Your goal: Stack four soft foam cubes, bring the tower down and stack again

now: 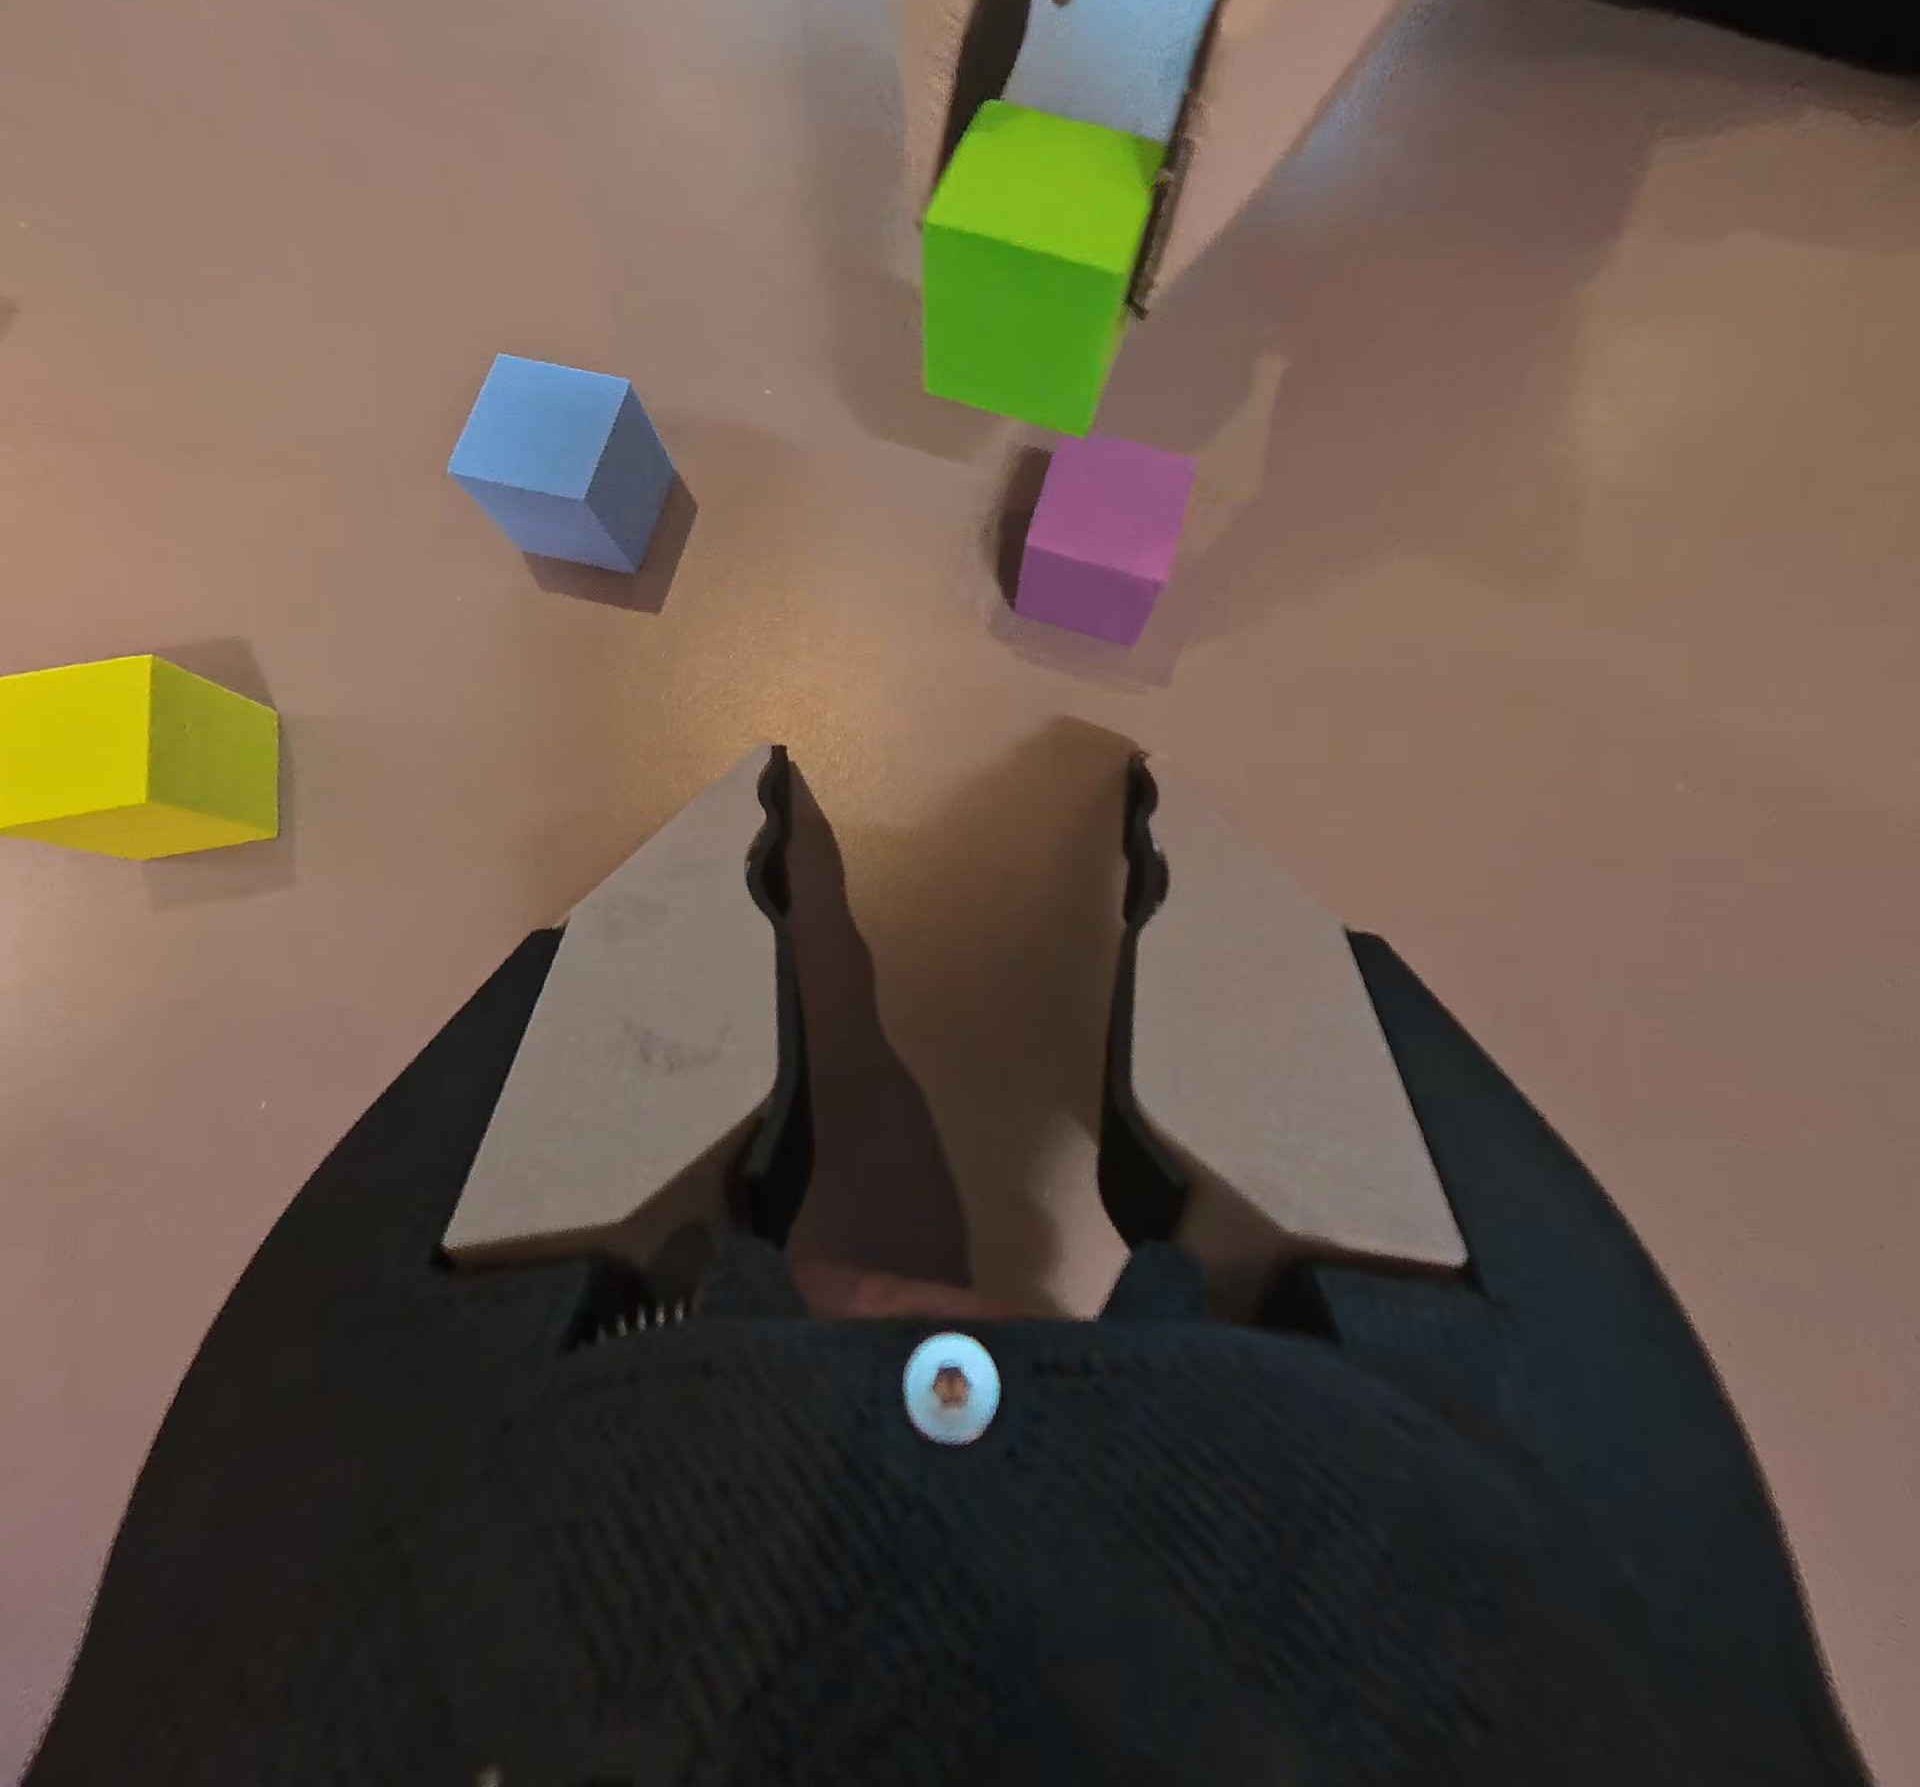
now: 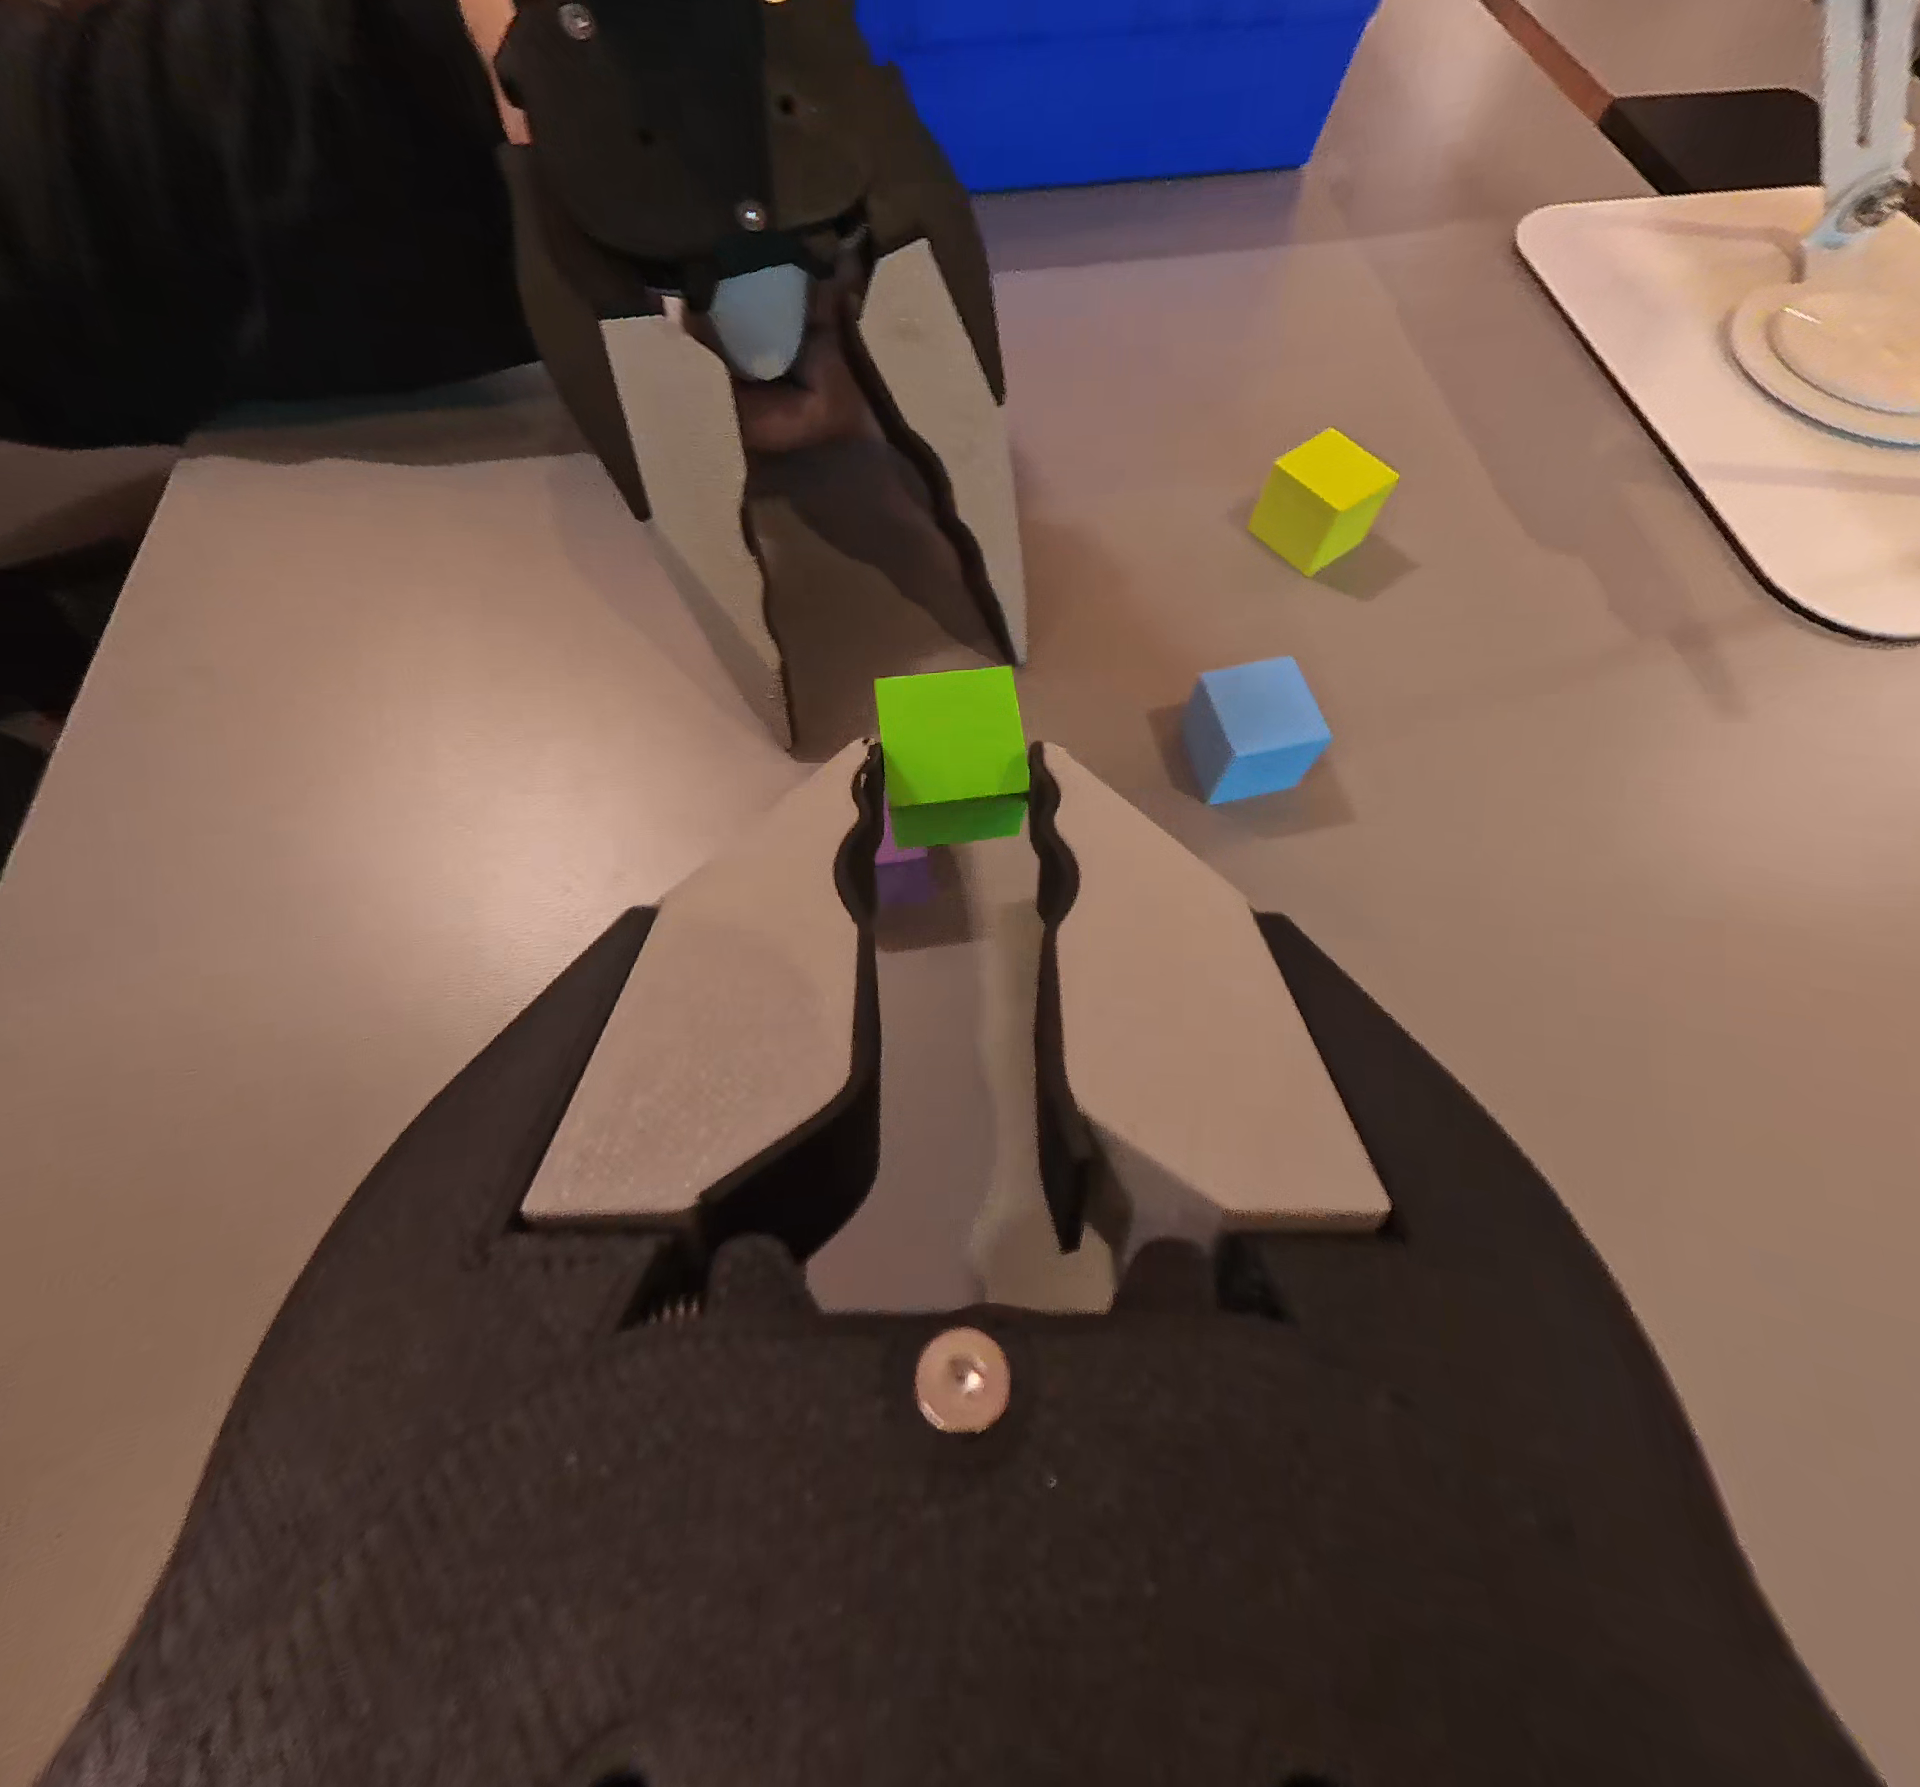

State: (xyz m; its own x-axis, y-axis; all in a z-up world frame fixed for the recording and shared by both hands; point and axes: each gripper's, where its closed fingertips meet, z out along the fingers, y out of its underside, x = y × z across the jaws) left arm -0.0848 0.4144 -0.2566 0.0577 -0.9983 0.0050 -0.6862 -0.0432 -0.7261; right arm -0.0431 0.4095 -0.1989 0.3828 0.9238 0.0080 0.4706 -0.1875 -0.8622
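Observation:
My right gripper [image 2: 951,763] is shut on a green foam cube [image 2: 951,735] and holds it in the air just above a purple cube [image 2: 902,873], which its left finger largely hides. In the left wrist view the green cube [image 1: 1023,283] hangs between the right gripper's fingers, with the purple cube [image 1: 1101,542] on the table below it. My left gripper [image 1: 958,771] is open and empty, close in front of the purple cube. A blue cube [image 1: 566,464] [image 2: 1257,729] and a yellow cube [image 1: 125,755] [image 2: 1325,501] lie loose on the table.
A blue bin [image 2: 1091,23] stands at the far side of the grey table [image 2: 364,750]. A white stand base [image 2: 1662,366] sits at the right. A person's dark sleeve [image 2: 208,179] reaches in from the left, where the table edge also runs. Tip to tip, the grippers are about 8 cm apart.

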